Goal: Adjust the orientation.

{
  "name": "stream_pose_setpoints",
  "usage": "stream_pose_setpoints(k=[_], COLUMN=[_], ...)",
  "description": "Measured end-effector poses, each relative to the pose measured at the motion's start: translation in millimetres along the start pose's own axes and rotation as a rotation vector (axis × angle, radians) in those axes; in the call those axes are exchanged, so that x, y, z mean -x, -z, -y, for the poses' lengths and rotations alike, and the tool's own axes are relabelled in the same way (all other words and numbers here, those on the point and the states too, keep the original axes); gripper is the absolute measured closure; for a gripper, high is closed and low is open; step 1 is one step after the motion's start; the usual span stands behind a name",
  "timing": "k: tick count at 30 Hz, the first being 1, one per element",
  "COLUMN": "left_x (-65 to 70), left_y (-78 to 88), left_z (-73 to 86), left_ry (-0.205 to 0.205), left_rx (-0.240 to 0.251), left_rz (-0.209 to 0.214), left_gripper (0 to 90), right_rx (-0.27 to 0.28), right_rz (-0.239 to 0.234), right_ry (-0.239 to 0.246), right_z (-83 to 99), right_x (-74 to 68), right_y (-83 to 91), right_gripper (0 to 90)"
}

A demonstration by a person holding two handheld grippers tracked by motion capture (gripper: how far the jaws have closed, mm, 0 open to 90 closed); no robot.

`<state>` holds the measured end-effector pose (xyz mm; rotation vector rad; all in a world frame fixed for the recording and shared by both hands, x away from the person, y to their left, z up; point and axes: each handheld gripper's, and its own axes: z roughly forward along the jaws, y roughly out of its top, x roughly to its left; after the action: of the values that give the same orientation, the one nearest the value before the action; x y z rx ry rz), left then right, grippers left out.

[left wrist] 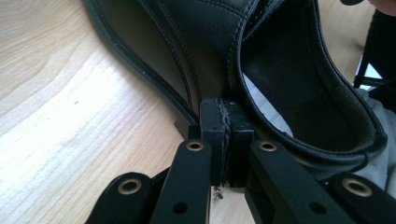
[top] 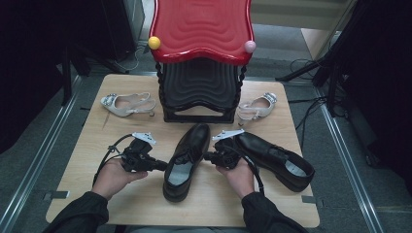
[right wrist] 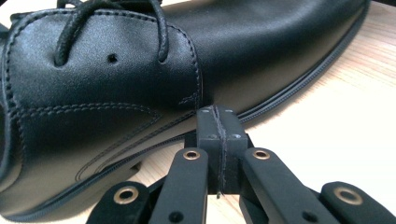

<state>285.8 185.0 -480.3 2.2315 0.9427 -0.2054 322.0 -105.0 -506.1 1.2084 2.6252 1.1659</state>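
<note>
two hands come in from the bottom of the high view, in dark sleeves. the left hand holds the left gripper low and level, pointing at the side of the middle black shoe. the right hand holds the right gripper the same way, pointing at the other side of that shoe. the fingers of the left gripper are pressed together with nothing between them, right by the shoe's heel side. the fingers of the right gripper are pressed together too, with nothing between them, right at the shoe's sole edge. the shoe lies in the middle of the worktop, toe pointing away from the person. a second black shoe lies just beside the right hand. i can read no writing on the shoes.
</note>
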Motion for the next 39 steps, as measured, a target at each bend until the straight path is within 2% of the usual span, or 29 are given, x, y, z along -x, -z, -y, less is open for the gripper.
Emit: stream_pose_setpoints(k=[16,21,24,25,26,31,32,39], left_x=[11.4,12.0,9.7,9.2,8.0,4.4,3.9,-3.4], left_y=[-7.5,-9.7,-8.5,-8.1,-7.3,-1.5,-0.9,4.2], left_z=[3.7,3.5,4.0,4.6,4.7,4.5,4.5,2.6], left_ry=[-0.001,-0.003,-0.010,-0.007,-0.004,0.010,0.011,0.016], left_rx=[-0.001,-0.005,-0.008,-0.004,0.002,0.049,0.052,0.091], left_rz=[0.041,0.050,0.026,0.011,0.015,0.011,-0.001,-0.002], left_gripper=[88.0,84.7,76.2,72.9,70.7,54.6,48.4,39.3], right_rx=[-0.001,0.005,0.005,0.007,0.010,0.025,0.030,0.050], right_rz=[0.016,0.014,0.025,0.022,0.011,-0.010,-0.013,-0.021], right_ry=[-0.012,-0.005,-0.005,-0.005,-0.007,-0.016,-0.007,0.017], right_z=[-5.7,-6.1,-6.3,-6.3,-6.3,-6.3,-5.5,-1.8], right_x=[1.8,3.2,5.1,6.4,8.5,14.0,13.9,14.2], right_y=[-3.7,-3.8,-2.1,-1.1,0.3,7.1,9.8,16.3], right_gripper=[87.1,85.9,75.8,70.9,67.0,57.2,54.9,45.6])
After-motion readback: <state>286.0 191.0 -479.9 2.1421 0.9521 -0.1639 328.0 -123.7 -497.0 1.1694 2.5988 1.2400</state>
